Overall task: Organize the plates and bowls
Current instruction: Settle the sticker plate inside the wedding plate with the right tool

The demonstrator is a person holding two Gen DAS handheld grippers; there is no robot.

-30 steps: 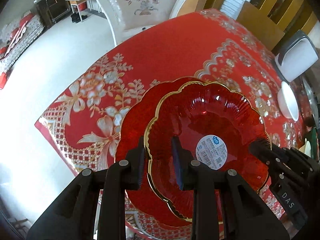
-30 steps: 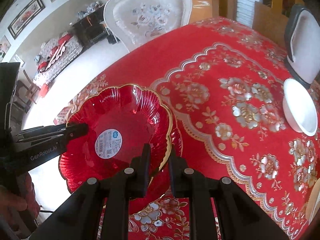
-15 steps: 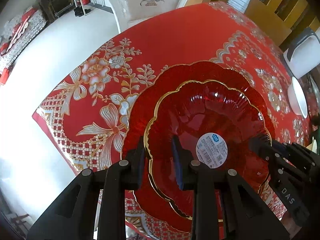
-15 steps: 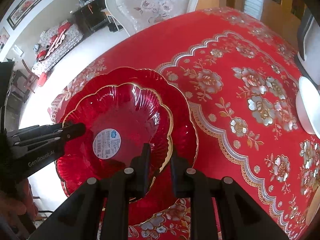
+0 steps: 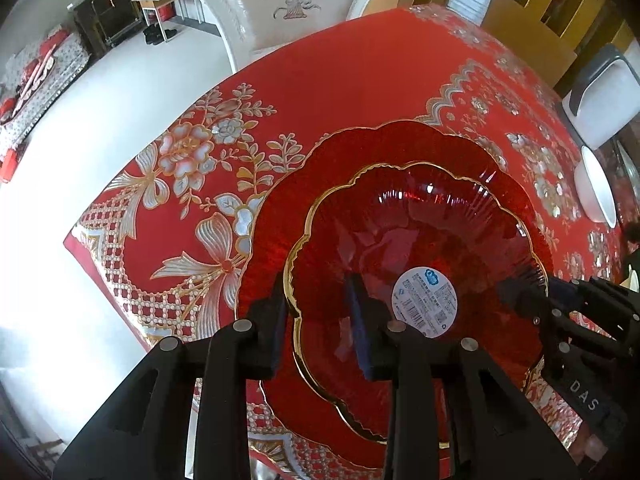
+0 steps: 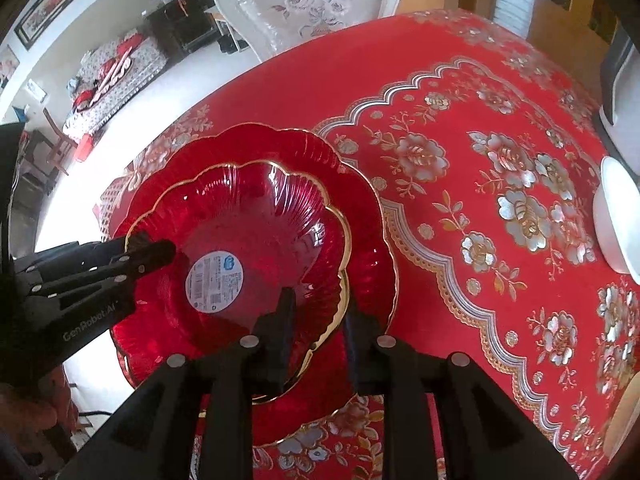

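The red-clothed surface [image 6: 460,168] spread out beyond both tools, and just ahead of them the red plate [image 5: 280,216] lay under the gold-rimmed red bowl [image 5: 420,240], now settled in it rather than held above as a second before. The left tool [image 5: 318,322] and right tool [image 6: 318,326] each straddled the bowl's rim, their jaws having just been opening and no longer pinching it. This looked like the release of the stacking step; next they'd need to back clear and go for the white bowl [image 6: 616,224] off to the right tool's far right.

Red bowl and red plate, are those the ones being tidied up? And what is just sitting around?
Part of the job:
red bowl, sitting in the red plate
left gripper and right gripper, jaws just opening, each astride the bowl's rim
white bowl, maybe next

Just around:
tablecloth
white chair
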